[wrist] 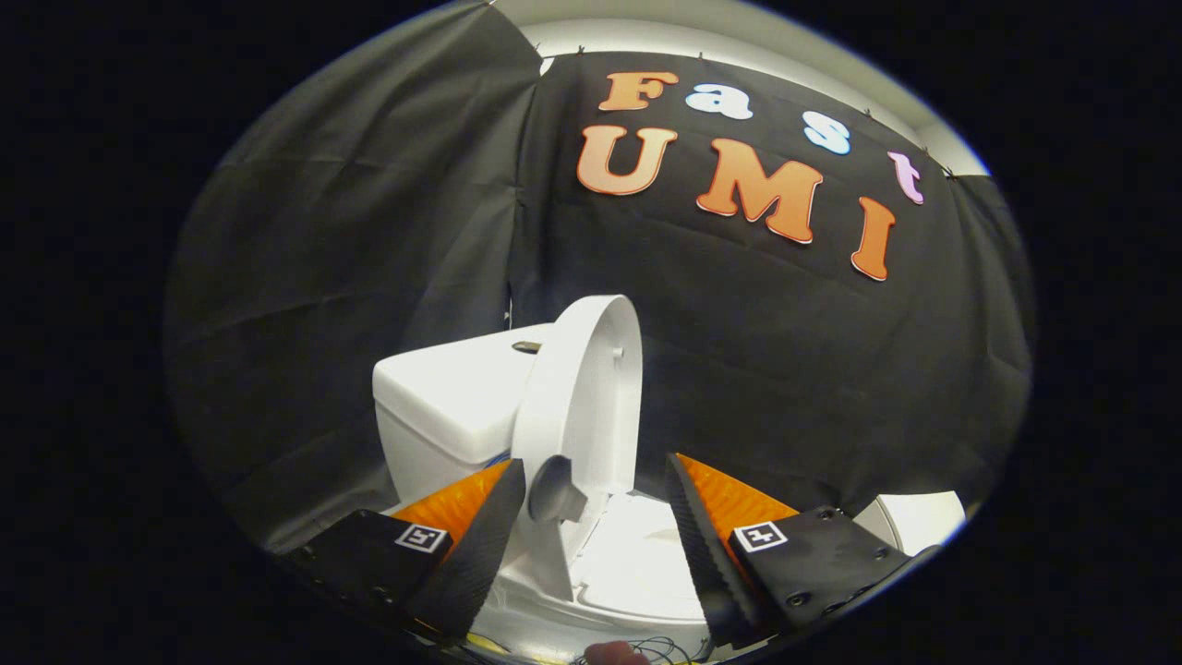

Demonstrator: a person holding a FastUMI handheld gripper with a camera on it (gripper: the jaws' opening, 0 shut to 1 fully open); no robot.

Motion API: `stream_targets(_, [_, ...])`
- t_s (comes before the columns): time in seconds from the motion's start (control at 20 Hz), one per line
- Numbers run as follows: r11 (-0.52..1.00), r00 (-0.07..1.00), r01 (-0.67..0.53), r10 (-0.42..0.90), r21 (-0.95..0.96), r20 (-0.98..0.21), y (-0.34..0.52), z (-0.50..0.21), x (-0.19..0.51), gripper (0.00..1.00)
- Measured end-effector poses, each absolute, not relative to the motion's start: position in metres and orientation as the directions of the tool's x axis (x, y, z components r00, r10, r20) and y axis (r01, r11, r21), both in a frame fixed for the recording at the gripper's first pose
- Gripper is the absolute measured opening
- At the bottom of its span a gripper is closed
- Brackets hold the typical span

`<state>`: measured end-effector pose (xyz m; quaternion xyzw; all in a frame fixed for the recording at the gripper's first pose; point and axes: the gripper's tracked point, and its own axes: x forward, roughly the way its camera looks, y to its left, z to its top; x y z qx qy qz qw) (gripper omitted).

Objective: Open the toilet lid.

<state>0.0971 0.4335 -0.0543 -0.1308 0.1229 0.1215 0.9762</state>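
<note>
Gripper fingers spread wide apart, nothing clamped; each finger carries a small square black-and-white marker tag near its base; between the fingers sits the white plastic toilet lid, raised and standing nearly upright, edge-on to the camera, tilted back toward the white ceramic cistern; lid's lower part lies just beside the left finger, contact can't be confirmed; a small round grey bumper sticks out of the lid's underside close to that finger's tip; below the lid, between and just beyond the fingers, the white oval toilet seat lies flat on the bowl; cistern is behind the lid, with a small metallic flush button on top; thin dark wires lie under the fingers; another white object pokes out behind the right finger, identity unclear; black cloth booth wall behind everything.
</note>
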Motion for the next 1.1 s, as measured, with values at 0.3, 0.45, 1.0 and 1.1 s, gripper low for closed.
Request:
stream_targets(0.3, [0.954,0.952,-0.258,0.224,-0.153,-0.207,0.371,0.002,0.092,0.97])
stream_targets(0.45, [0.97,0.966,-0.219,0.199,-0.108,-0.168,0.322,0.025,0.089,0.97])
stream_targets(1.0, [0.998,0.999,0.004,-0.006,-0.055,-0.037,0.111,0.082,0.07,0.97])
stream_targets(1.1, [0.997,0.998,0.026,-0.031,-0.072,-0.062,0.078,0.068,0.063,0.97])
